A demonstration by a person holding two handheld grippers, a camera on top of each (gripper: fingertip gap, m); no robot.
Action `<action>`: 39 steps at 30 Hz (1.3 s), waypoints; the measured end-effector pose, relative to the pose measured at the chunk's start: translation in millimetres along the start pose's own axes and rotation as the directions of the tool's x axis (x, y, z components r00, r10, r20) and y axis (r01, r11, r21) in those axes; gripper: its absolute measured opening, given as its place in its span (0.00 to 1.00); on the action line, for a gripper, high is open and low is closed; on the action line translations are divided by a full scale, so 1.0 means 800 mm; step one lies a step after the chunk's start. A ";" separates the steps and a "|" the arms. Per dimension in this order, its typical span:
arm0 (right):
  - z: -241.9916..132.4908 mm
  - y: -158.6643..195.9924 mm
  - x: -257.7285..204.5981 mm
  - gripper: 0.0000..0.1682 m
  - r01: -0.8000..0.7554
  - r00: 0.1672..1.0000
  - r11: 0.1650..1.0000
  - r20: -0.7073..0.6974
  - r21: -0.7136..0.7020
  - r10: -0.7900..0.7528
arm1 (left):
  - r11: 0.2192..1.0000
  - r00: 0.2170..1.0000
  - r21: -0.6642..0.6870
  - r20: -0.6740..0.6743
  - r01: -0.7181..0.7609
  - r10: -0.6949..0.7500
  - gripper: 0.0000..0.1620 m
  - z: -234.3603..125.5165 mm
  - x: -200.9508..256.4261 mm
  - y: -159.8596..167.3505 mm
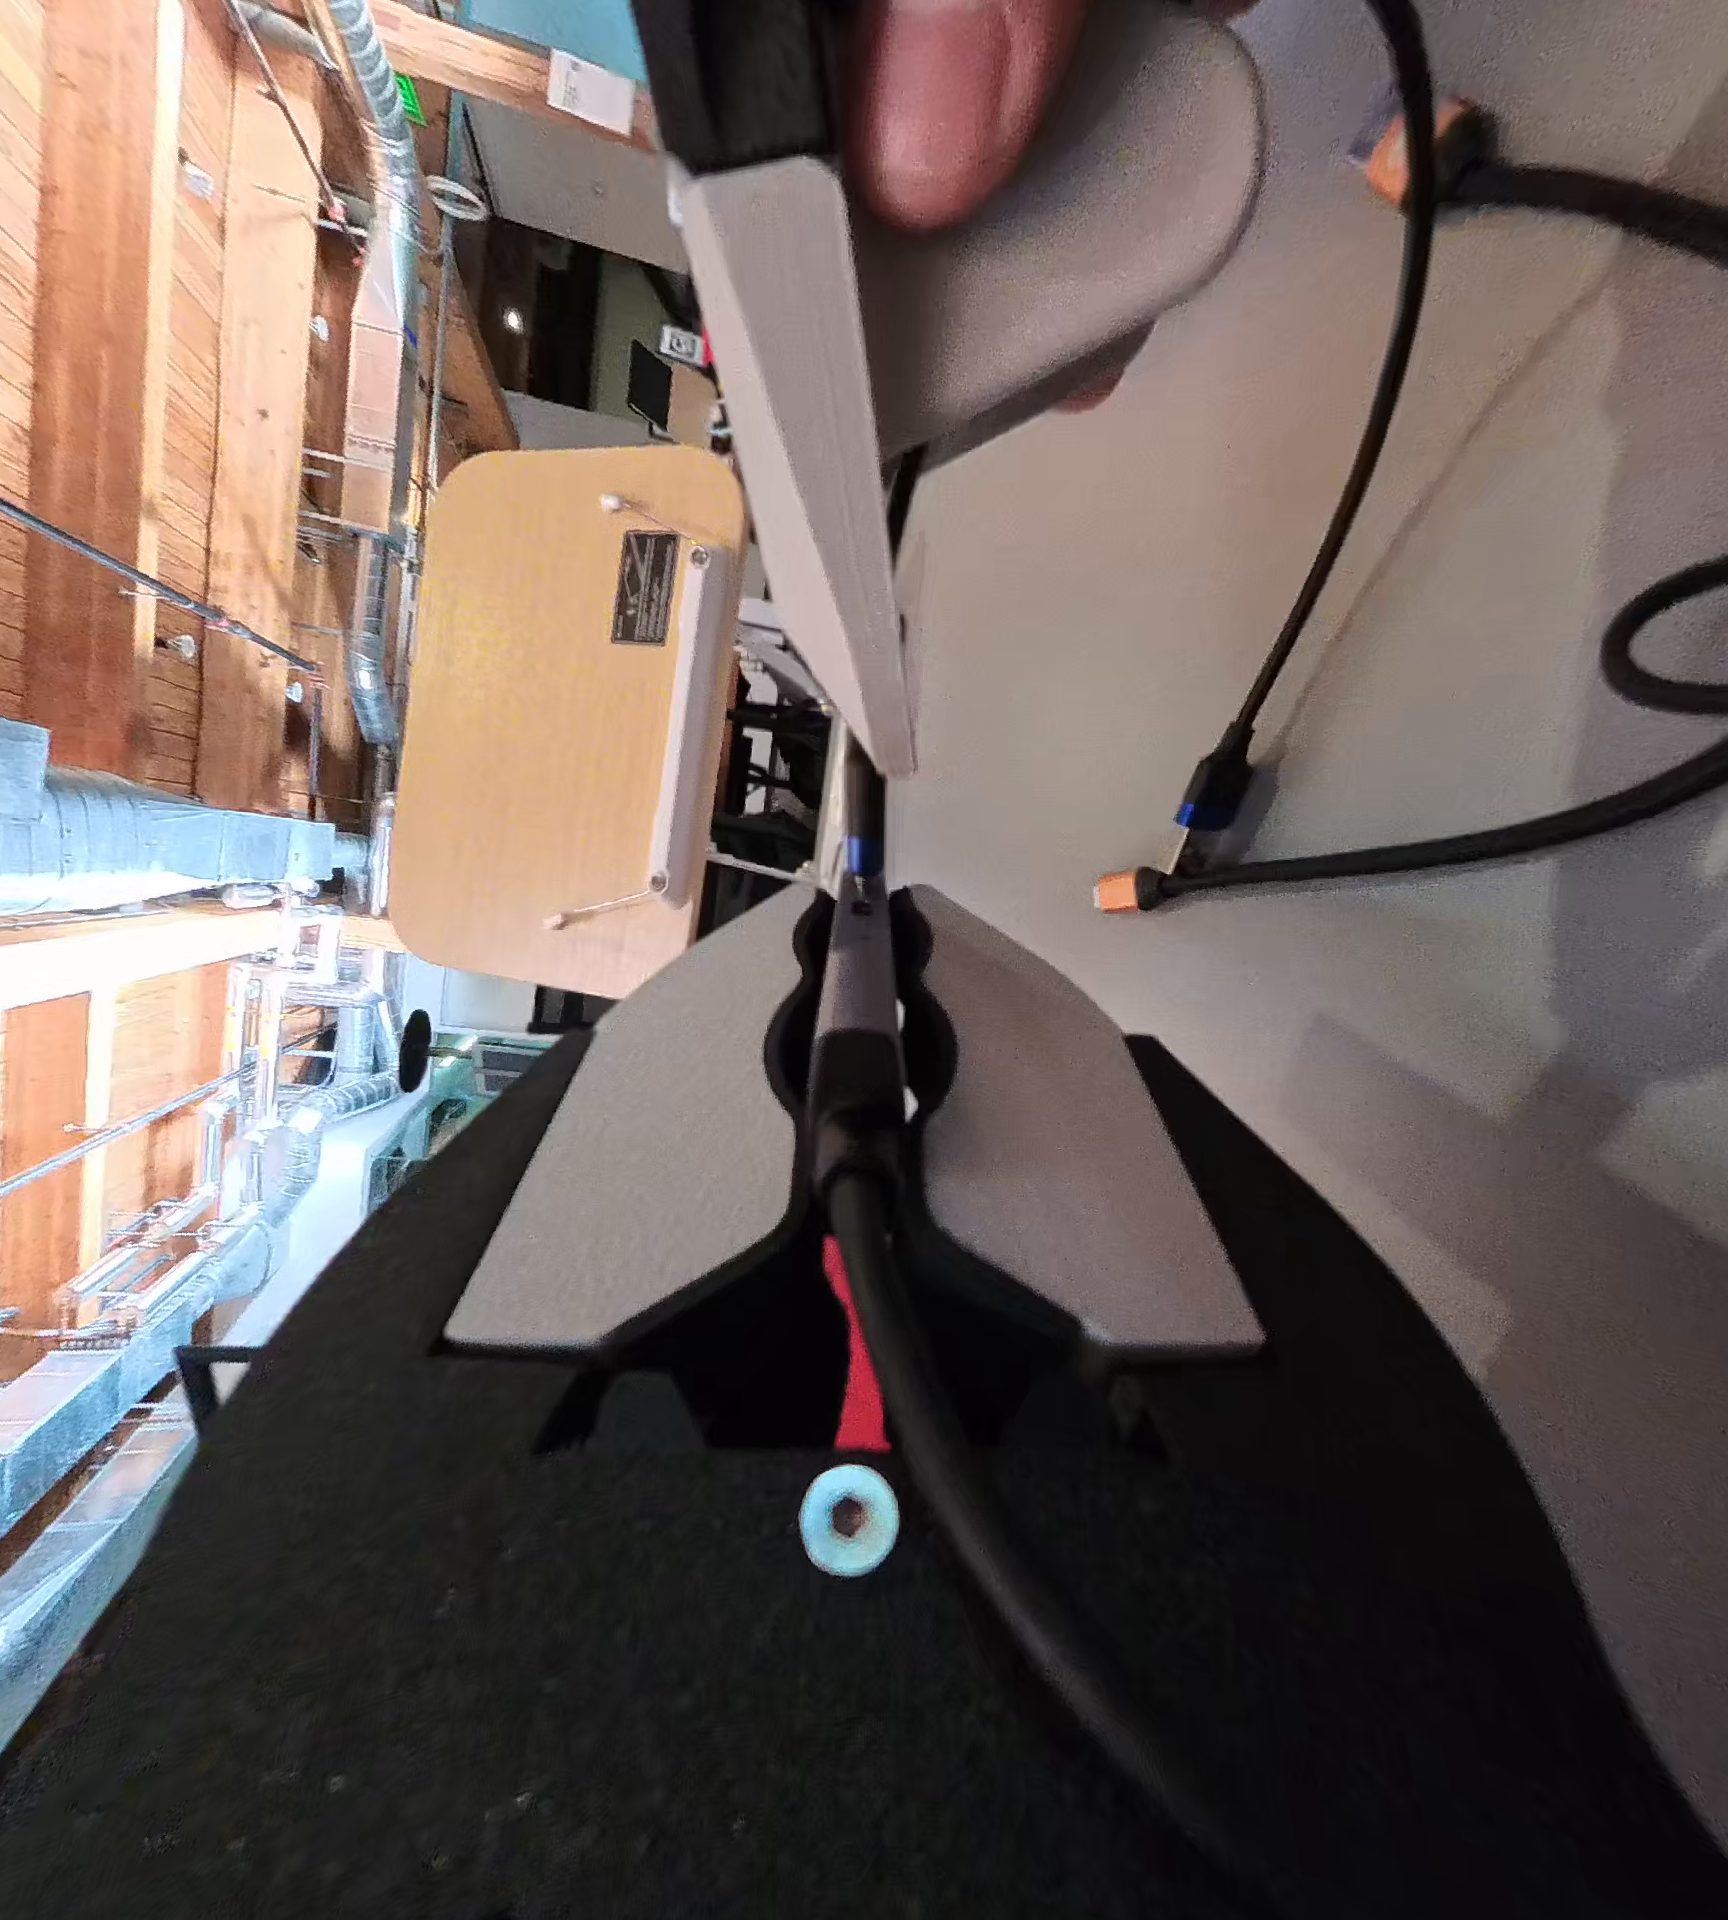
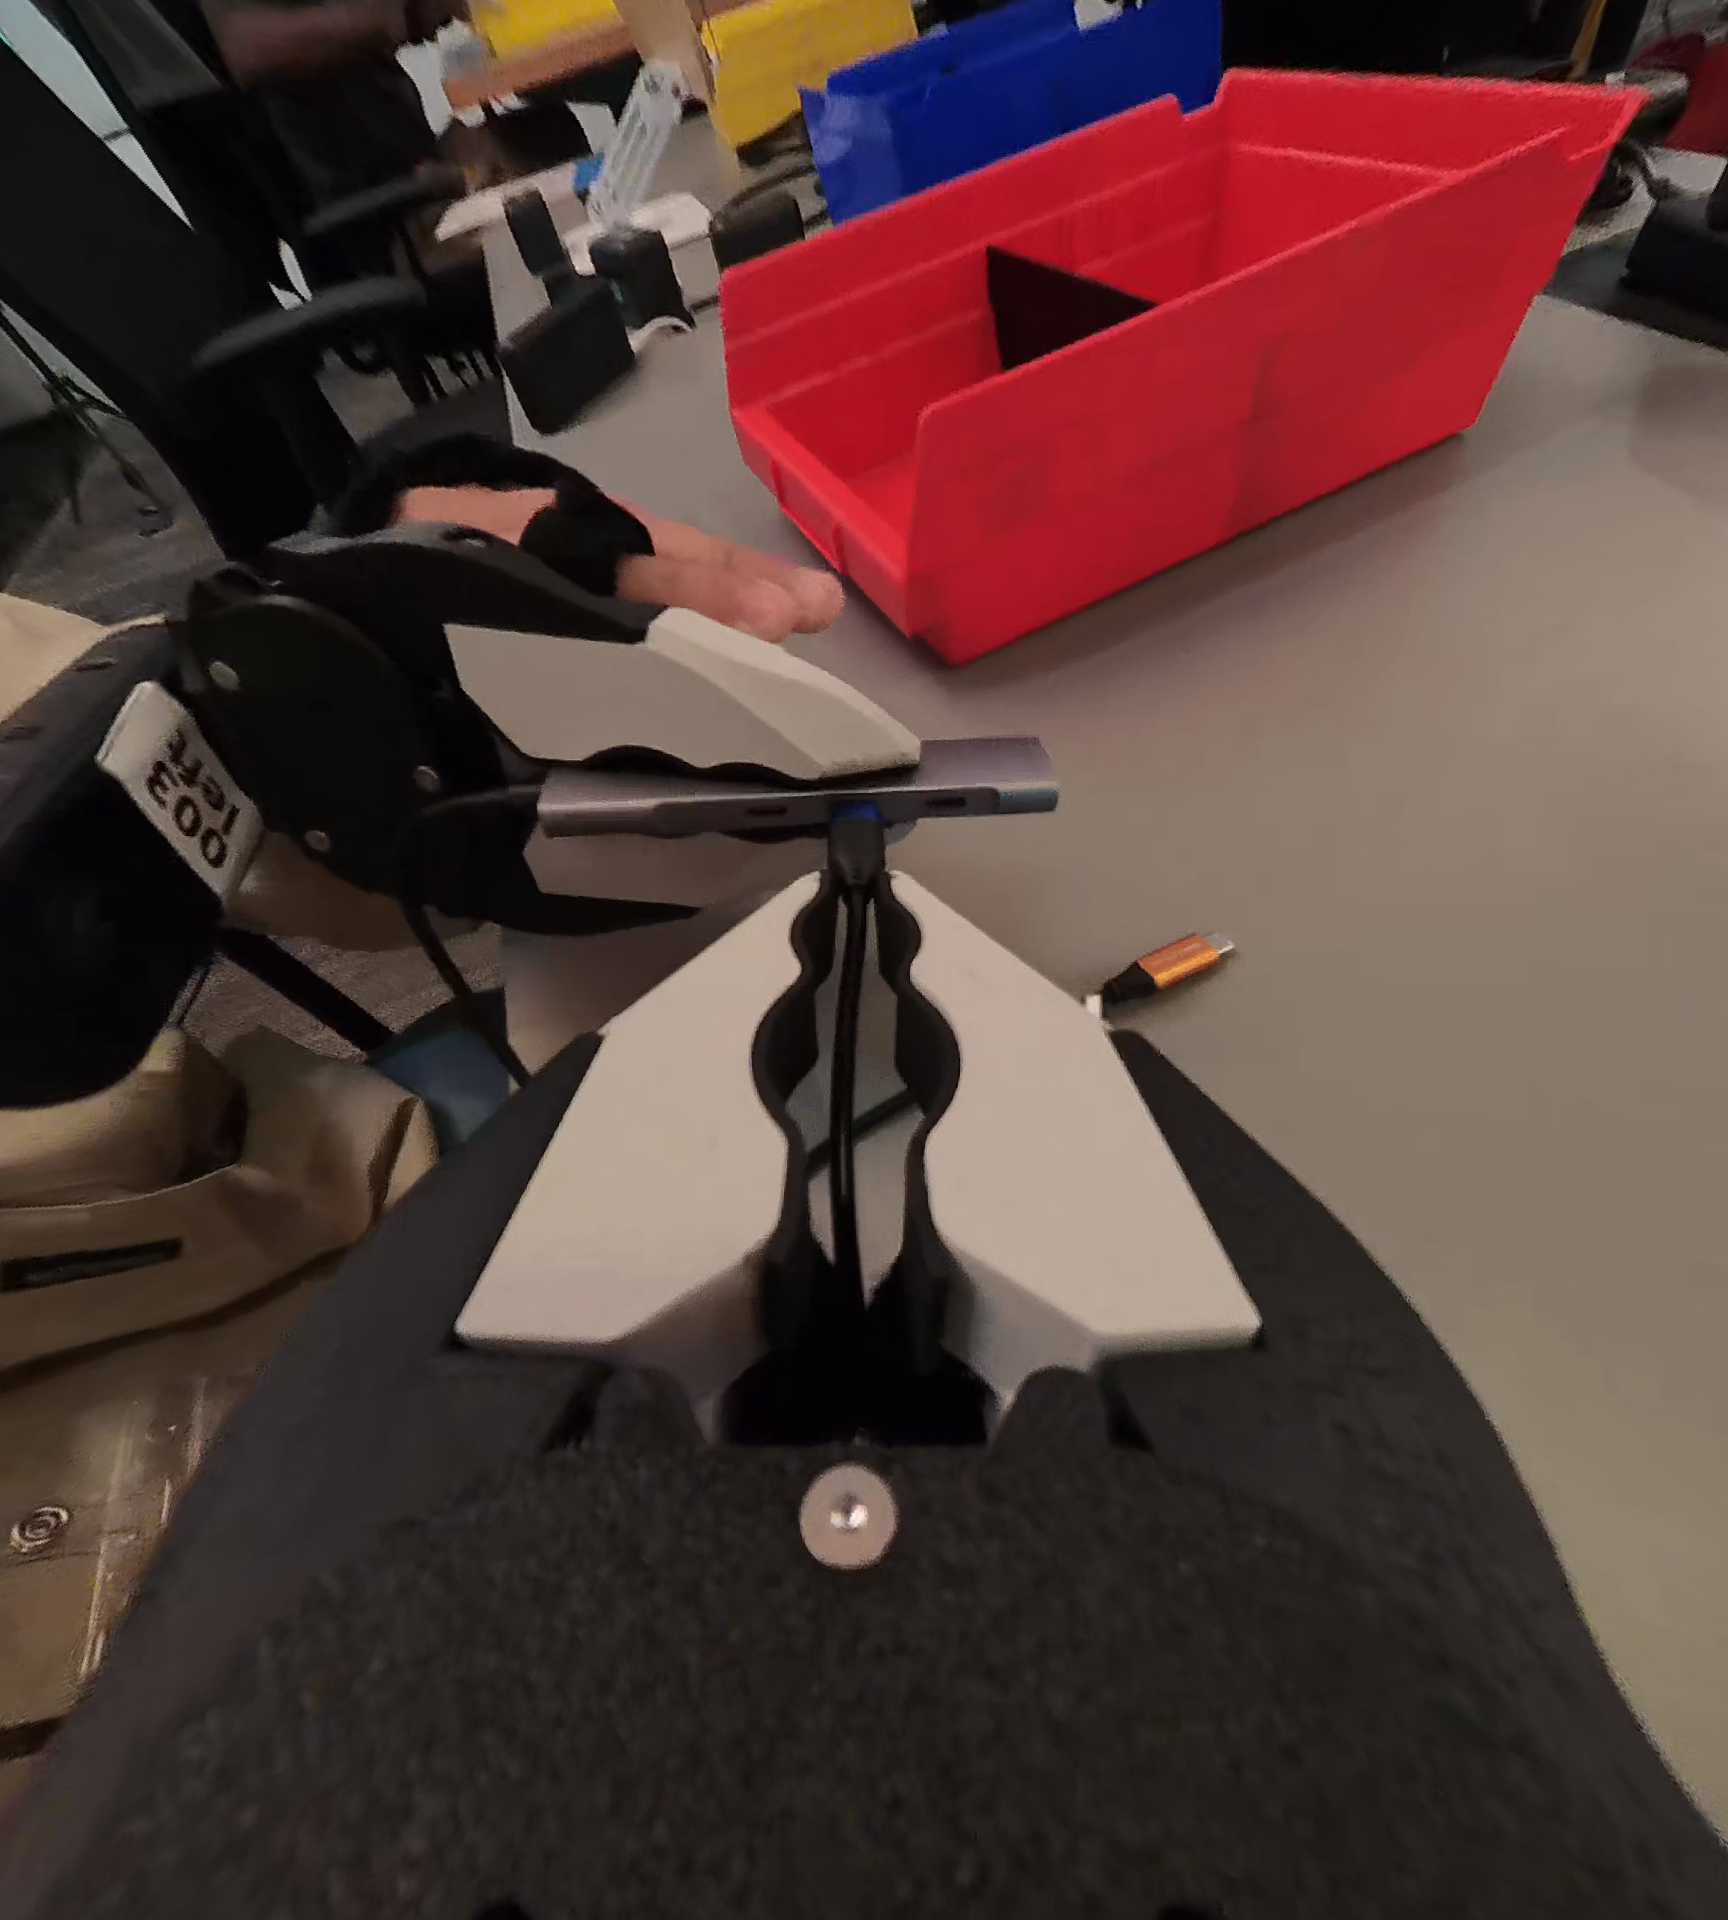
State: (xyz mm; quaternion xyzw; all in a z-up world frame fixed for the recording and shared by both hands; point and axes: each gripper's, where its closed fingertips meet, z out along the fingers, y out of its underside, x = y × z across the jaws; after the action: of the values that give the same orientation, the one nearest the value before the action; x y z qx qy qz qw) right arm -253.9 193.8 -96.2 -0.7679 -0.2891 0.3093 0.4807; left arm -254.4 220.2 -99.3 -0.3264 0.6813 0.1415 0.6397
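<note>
Grey slim USB hub (image 2: 798, 795) hangs above the grey bench (image 2: 1462, 935), clenched flat in the left gripper (image 2: 839, 764) jaws. Right gripper (image 2: 855, 883) jaws grasp a black cable plug (image 2: 855, 836) seated in its side. Beyond stand a red bin (image 2: 1099, 447) and blue bin (image 2: 995, 94); an orange-tipped connector (image 2: 1166, 961) lies right. A white lettered tag (image 2: 185, 805) marks the left gripper.

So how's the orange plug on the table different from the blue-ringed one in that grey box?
The orange plug lies loose on the table; the blue-ringed plug sits in the side of the grey hub. Nothing holds the orange plug; the right gripper has its jaws shut on the blue-ringed plug. Both end black cables.
</note>
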 end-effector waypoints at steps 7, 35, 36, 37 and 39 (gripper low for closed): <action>-0.064 -0.070 0.029 0.16 0.054 0.989 0.945 -0.147 0.321 -0.007 | 0.923 0.922 -0.107 0.162 0.370 -0.351 0.06 -0.027 -0.065 0.107; 0.029 0.110 0.021 0.01 0.200 0.976 0.863 0.015 -0.465 -0.218 | 0.772 0.787 -0.160 0.188 0.615 -0.588 0.06 -0.032 -0.061 0.154; 0.027 0.111 0.021 0.02 0.212 0.973 0.866 0.018 -0.453 -0.229 | 0.776 0.792 -0.163 0.183 0.609 -0.583 0.06 -0.030 -0.059 0.153; 0.027 0.108 0.021 0.03 0.225 0.970 0.875 0.010 -0.429 -0.244 | 0.780 0.796 -0.165 0.178 0.604 -0.579 0.06 -0.029 -0.057 0.152; 0.029 0.103 0.019 0.10 0.250 0.962 0.885 -0.006 -0.393 -0.274 | 0.785 0.801 -0.164 0.171 0.597 -0.574 0.06 -0.028 -0.055 0.150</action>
State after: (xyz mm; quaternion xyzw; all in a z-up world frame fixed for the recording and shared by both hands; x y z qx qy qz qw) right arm -249.9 187.5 -182.6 -0.8110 -0.4309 0.1544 0.3645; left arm -348.3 307.7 -80.5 -0.5790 0.4905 0.0251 0.6508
